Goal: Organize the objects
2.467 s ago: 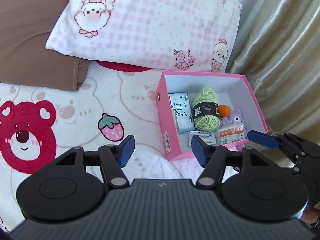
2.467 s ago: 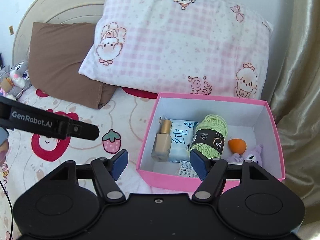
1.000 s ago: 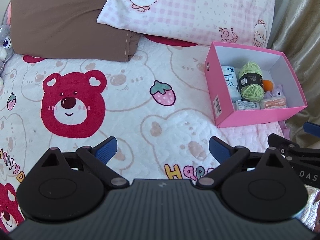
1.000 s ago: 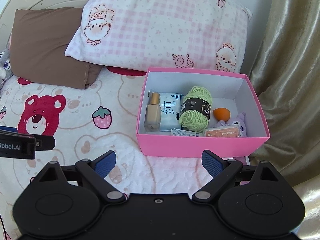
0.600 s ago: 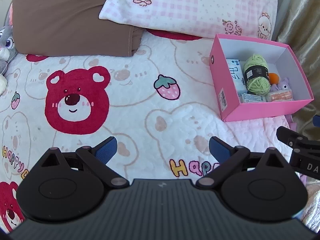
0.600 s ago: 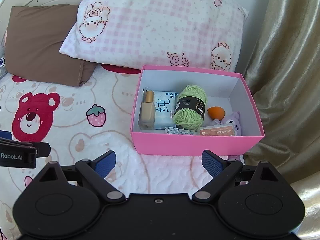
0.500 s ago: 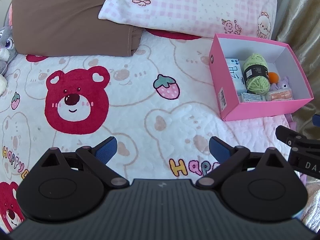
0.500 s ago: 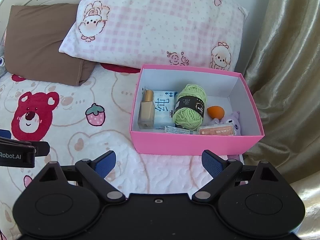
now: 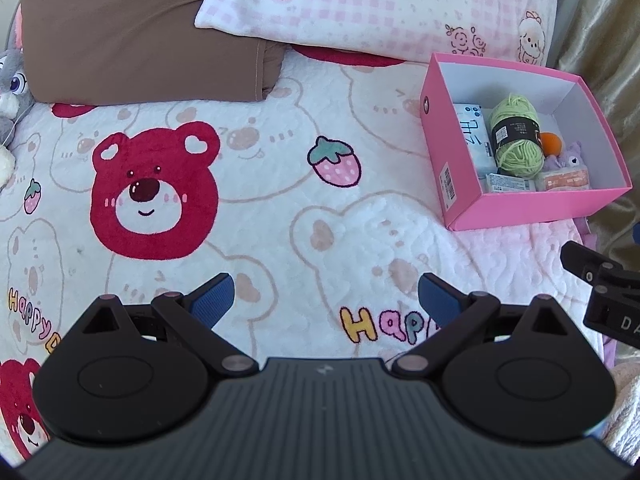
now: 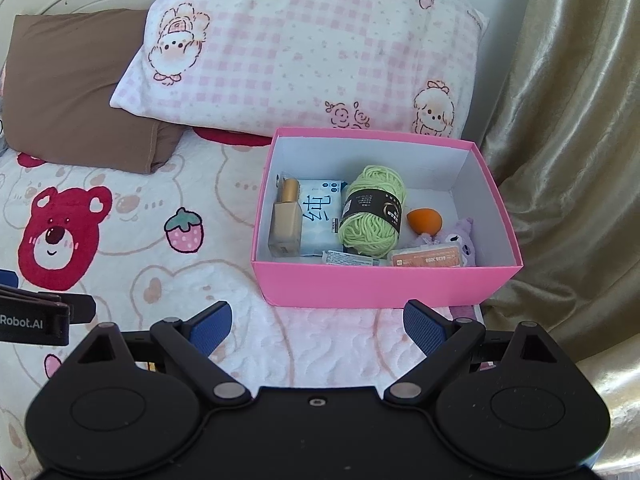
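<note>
A pink box (image 10: 384,284) stands on the bed by the curtain; it also shows in the left wrist view (image 9: 532,210). In it lie a foundation bottle (image 10: 286,220), a blue tissue pack (image 10: 320,216), a green yarn ball (image 10: 372,210), an orange sponge (image 10: 425,220), a purple plush (image 10: 460,236), an orange packet (image 10: 428,258) and a small sachet (image 10: 348,258). My right gripper (image 10: 318,326) is open and empty, just in front of the box. My left gripper (image 9: 326,300) is open and empty over the quilt, left of the box.
A bear-print quilt (image 9: 240,208) covers the bed. A brown pillow (image 9: 132,28) and a pink checked pillow (image 10: 304,52) lie at the head. A gold curtain (image 10: 560,160) hangs at the right. A grey plush (image 9: 10,80) sits at the far left.
Both grippers have drawn back from the box and opened wider. In the last half second they have barely moved.
</note>
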`<state>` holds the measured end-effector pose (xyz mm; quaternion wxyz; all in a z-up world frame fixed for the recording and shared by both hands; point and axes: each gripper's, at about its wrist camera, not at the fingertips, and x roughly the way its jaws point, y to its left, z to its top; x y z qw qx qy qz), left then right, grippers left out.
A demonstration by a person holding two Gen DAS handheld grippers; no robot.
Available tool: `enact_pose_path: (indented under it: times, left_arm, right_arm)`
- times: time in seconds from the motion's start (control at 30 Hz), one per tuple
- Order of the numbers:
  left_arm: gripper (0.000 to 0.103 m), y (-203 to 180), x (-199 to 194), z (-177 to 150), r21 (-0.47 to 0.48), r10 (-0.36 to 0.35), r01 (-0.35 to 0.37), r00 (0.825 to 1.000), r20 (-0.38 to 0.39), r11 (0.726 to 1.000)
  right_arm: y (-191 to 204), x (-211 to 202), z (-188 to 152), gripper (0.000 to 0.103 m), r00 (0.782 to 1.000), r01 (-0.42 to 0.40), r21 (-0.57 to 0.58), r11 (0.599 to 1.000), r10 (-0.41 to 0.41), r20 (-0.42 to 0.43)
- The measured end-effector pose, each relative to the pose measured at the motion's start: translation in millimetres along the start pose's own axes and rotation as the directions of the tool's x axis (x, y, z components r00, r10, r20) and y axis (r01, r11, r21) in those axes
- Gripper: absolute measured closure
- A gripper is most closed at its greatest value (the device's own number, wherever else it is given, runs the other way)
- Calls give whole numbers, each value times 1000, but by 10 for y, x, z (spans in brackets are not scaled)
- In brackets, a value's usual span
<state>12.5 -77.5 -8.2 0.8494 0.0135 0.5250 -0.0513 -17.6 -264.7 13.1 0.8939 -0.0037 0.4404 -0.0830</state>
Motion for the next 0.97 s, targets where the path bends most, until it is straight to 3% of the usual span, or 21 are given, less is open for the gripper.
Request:
enact_pose_path:
  times: [0.17,0.97]
  left_arm:
    - [3,8,1,-19,5,-21,21,1000,-16,1000]
    - [3,30,-38,-16,29,13,-13,1000,1,999]
  right_arm:
    - [-18,-13,-7,8,1000,5,-3,1000,-5,0]
    - [-29,-82,-18,8,1000,25,-15,1000,-25,7]
